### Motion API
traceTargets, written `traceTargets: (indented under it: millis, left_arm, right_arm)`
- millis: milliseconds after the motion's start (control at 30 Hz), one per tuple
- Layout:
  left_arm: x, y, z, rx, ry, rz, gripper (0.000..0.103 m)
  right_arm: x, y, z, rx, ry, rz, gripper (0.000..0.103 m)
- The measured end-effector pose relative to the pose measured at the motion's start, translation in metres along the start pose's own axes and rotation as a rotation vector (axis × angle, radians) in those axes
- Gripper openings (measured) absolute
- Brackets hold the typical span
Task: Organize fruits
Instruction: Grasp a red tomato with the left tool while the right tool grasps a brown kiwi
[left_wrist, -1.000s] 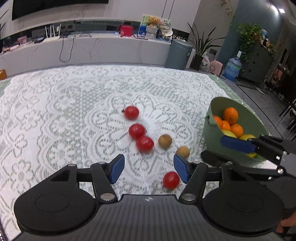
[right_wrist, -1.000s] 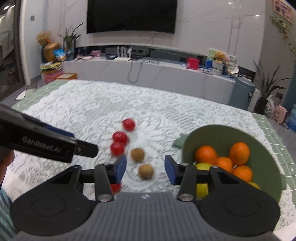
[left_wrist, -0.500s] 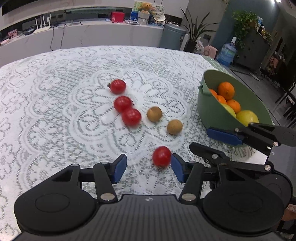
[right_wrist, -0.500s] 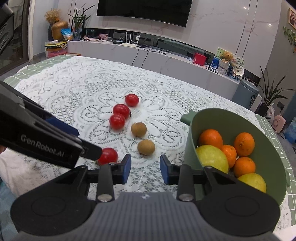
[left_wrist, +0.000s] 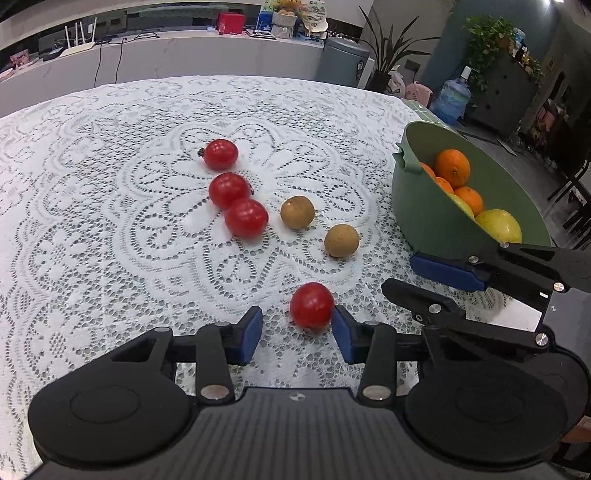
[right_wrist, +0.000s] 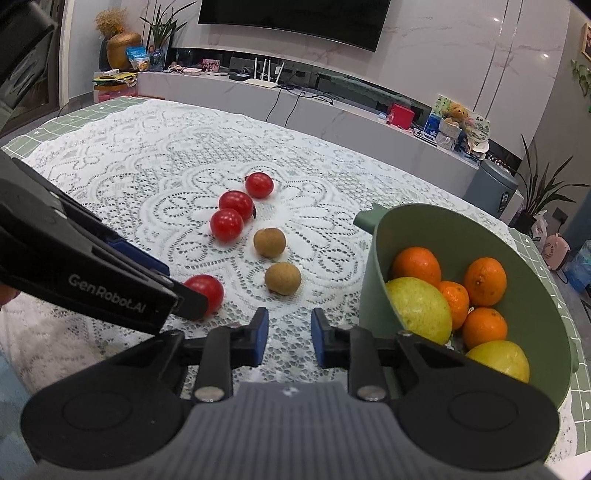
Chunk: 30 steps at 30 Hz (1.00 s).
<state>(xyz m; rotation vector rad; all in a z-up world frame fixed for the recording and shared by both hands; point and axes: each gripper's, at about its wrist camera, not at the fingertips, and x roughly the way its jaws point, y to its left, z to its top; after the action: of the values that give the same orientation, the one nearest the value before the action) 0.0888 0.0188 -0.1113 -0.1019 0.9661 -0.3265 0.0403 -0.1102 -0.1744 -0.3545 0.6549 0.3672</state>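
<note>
Several red tomatoes and two brown round fruits lie on a white lace tablecloth. My left gripper (left_wrist: 295, 334) is open; the nearest tomato (left_wrist: 311, 305) sits between its fingertips, against the right pad. The same tomato (right_wrist: 204, 291) shows in the right wrist view, partly behind the left gripper's finger. Three tomatoes (left_wrist: 245, 218) lie farther back, with brown fruits (left_wrist: 341, 240) to their right. My right gripper (right_wrist: 289, 336) is open and empty, just left of the green bowl (right_wrist: 373, 284).
The green bowl (left_wrist: 421, 218) at the right table edge holds several oranges (right_wrist: 484, 281) and yellow fruits (right_wrist: 419, 304). The right gripper's fingers (left_wrist: 443, 272) reach in front of the bowl. A long counter and a bin stand beyond the table.
My left gripper has moved forward and down so the nearest tomato now lies between its fingers. The right gripper has dropped lower beside the bowl.
</note>
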Motion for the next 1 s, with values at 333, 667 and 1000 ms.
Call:
traceTargets:
  millis: [333,667,1000]
  left_arm:
    - [0.010,-0.007,0.004,0.007,0.012,-0.036,0.040]
    - [0.010,-0.003,0.006,-0.017,0.009,-0.045,0.030]
    - [-0.006,0.015,0.013,-0.075,-0.032,-0.013,0.030]
  right_arm:
    - [0.008,0.002,-0.005,-0.026,0.019,0.004,0.019]
    - [0.013,0.014,-0.002,-0.123,-0.021,-0.008,0.019]
    - [0.030,0.019,0.016,-0.156,-0.047,-0.019,0.019]
